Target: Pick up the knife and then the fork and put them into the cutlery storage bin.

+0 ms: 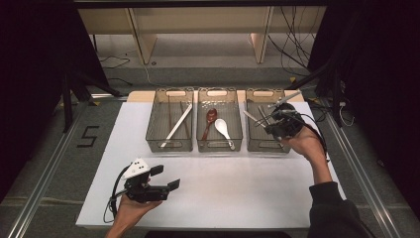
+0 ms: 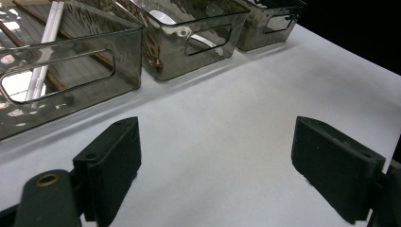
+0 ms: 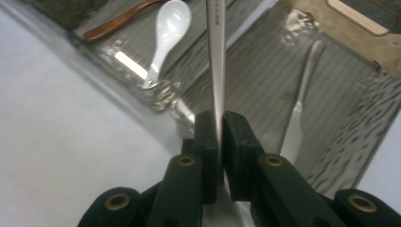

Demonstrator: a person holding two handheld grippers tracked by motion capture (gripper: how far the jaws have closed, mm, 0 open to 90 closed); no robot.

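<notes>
My right gripper (image 1: 270, 120) (image 3: 220, 124) hovers over the right basket (image 1: 267, 148), shut on the flat handle of a silver metal utensil (image 3: 216, 61) that runs straight out from the jaws. A second metal utensil (image 3: 300, 123) lies on that basket's floor. The middle basket (image 1: 219, 148) holds a brown wooden spoon (image 1: 210, 119) (image 3: 118, 23) and a white spoon (image 1: 223, 129) (image 3: 168, 28). My left gripper (image 1: 166, 177) (image 2: 215, 130) rests low over the white table top (image 1: 223, 193) at the front left, open, with nothing between its jaws.
The left basket (image 1: 168, 148) (image 2: 71, 90) holds a long white stick (image 1: 177, 126) and thin brown ones. The three wire baskets stand in a row at the table's far edge. Cables and shelf legs lie on the floor beyond.
</notes>
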